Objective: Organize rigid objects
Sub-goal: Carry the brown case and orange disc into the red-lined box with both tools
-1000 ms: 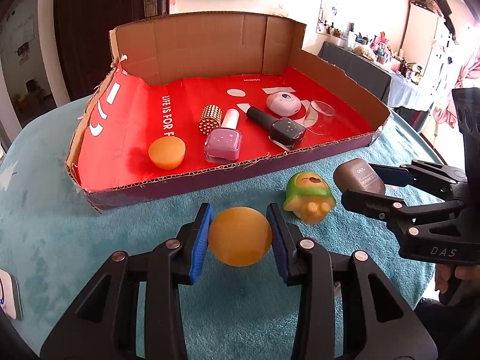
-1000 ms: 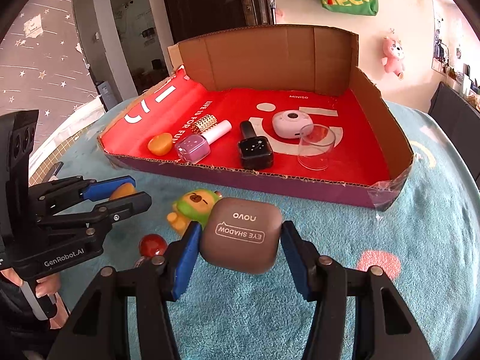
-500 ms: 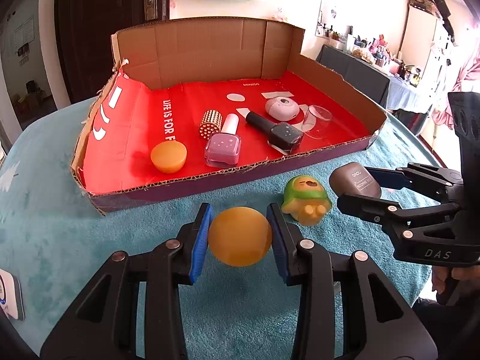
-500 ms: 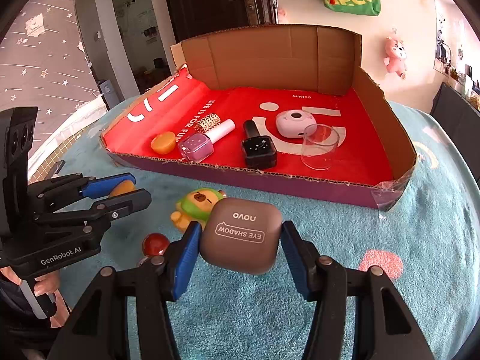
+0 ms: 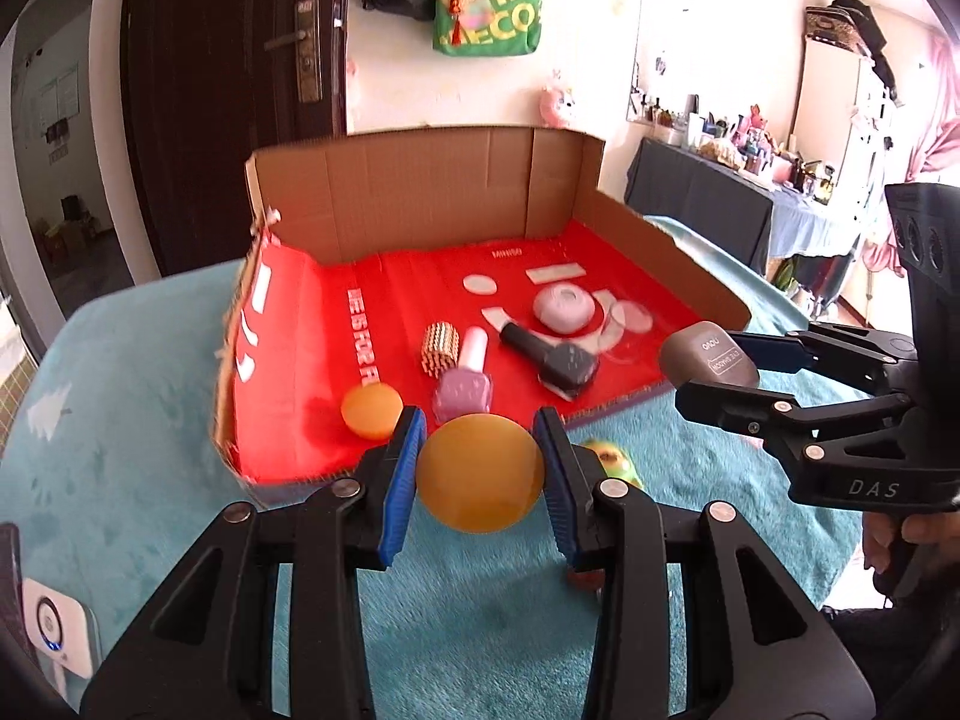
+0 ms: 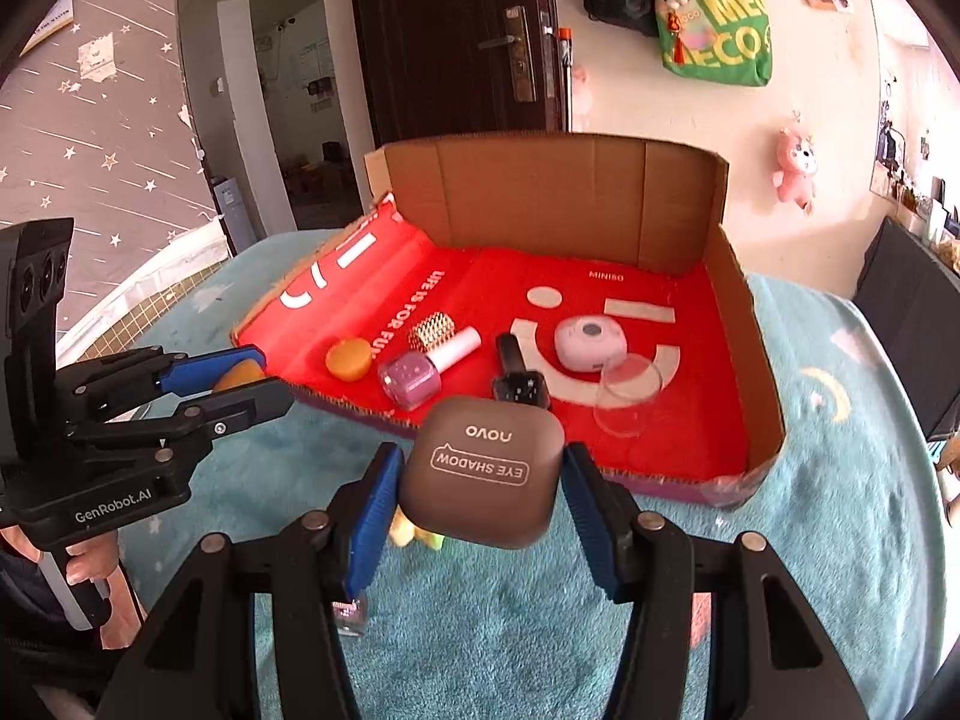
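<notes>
Both loads have come up and forward since a second ago: the orange ball, clamped between the left gripper pads, and the eye shadow case, squeezed in my right gripper, now hang at the cardboard tray front wall. So I'm basically at the drop-in stage. Left view's smeared, so I can't swear the ball clears the lip.

I see bright daylight, blown-out wall top right, motion blur on tray, heavy fisheye warp, dark vignetted corners.
</notes>
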`<control>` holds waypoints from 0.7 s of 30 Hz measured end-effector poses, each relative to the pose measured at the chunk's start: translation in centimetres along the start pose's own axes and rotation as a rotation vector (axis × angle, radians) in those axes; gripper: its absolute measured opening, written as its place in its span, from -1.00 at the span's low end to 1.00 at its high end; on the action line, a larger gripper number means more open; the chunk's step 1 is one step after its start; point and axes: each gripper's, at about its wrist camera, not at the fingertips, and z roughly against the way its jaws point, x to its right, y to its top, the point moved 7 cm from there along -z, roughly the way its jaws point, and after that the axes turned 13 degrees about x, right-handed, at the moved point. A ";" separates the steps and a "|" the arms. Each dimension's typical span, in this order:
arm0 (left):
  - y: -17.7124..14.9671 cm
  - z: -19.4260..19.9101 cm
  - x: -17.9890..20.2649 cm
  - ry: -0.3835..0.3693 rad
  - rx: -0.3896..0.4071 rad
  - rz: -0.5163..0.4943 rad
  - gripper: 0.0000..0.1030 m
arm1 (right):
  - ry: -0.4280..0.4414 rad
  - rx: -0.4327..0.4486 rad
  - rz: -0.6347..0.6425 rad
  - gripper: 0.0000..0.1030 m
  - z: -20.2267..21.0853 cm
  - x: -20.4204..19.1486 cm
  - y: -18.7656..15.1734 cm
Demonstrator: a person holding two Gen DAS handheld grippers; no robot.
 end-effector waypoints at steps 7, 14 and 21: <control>2.5 -2.5 -1.1 -0.028 -0.018 0.000 -0.31 | 0.022 0.009 -0.002 0.12 -1.6 0.8 2.5; 4.4 -8.0 -2.8 -0.014 -0.103 -0.028 -0.31 | 0.027 -0.033 0.008 0.12 -5.6 2.5 5.2; 4.2 -13.5 -5.5 0.006 -0.233 -0.005 -0.31 | 0.041 -0.130 0.008 0.12 -12.2 3.6 7.1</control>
